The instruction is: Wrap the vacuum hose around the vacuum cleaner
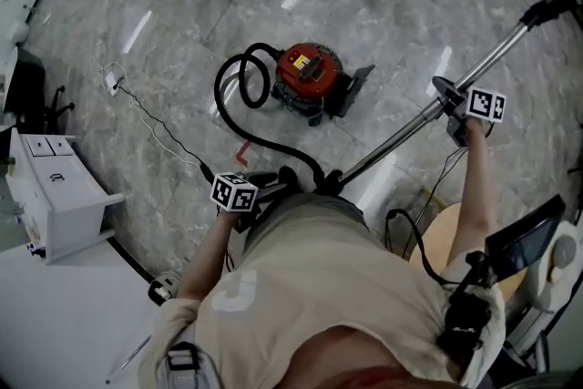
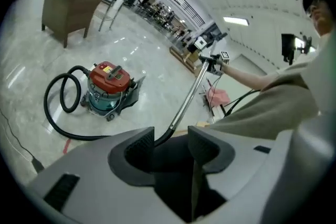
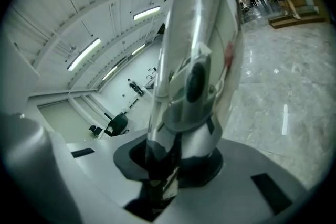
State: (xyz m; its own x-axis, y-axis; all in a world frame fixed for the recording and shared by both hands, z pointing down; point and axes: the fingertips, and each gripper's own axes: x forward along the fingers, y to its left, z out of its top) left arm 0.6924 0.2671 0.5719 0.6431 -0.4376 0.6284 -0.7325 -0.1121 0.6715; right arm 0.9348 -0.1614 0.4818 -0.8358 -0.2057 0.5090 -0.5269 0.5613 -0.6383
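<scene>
Step in hand: lifting the long metal tube (image 1: pixel 401 134) off the floor (image 1: pixel 164 5) so the hose (image 2: pixel 75 136) can be carried to the vacuum cleaner (image 1: pixel 308 76). Left gripper (image 2: pixel 170 140) appears clamped on the black bent handle (image 2: pixel 161 137) where hose meets tube, jaws fairly wide around it. Right gripper (image 3: pixel 173 157) is closed on the tube at a collar with a dark oval button (image 3: pixel 195 80), further up the shaft. Vacuum cleaner stands on the floor ahead, well apart from both grippers. The hose loops once beside it, then trails back to the handle.

To do it well, in my judgement:
- keep both grips firm; polished tube may slip or roll
- step closer before coiling
- feed slack round the body evenly, avoiding kinks
- mind the thin white cable (image 1: pixel 150 118) on the floor

Writing: a yellow label (image 2: pixel 109 72) on the red lid, too small to read; no brand is legible
</scene>
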